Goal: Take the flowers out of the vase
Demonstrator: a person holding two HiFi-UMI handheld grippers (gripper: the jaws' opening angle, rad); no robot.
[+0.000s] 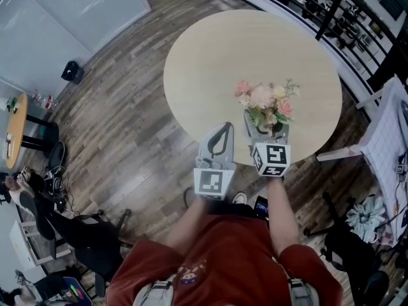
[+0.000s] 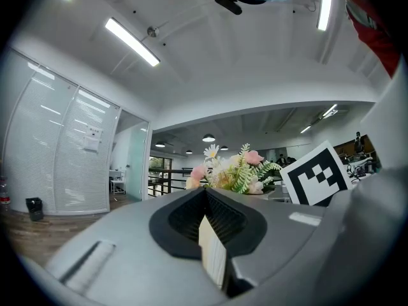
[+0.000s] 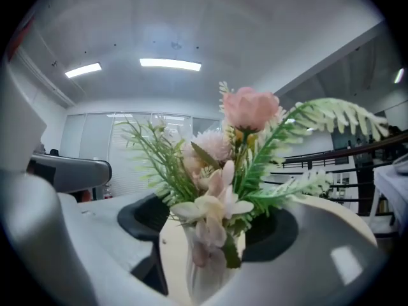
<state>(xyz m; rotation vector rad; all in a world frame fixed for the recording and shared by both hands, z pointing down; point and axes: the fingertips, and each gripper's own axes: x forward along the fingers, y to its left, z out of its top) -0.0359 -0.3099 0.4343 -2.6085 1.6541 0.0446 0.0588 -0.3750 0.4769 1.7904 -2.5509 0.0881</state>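
Pink-and-cream artificial flowers [image 1: 264,101] sit in the pale narrow vase [image 3: 203,266] at the round beige table's [image 1: 210,50] near edge. Right gripper [image 1: 268,132]: jaws apart, straddling the vase. Left gripper [image 1: 222,129]: closed, empty, just left. Extraction not yet begun.

a round, pale wooden table [image 1: 210,62] stands on a dark plank floor [image 1: 127,132]. on the tabletop, close to its near edge and right of the middle, one vase [image 3: 207,269] stands upright, holding flowers [image 1: 264,101].
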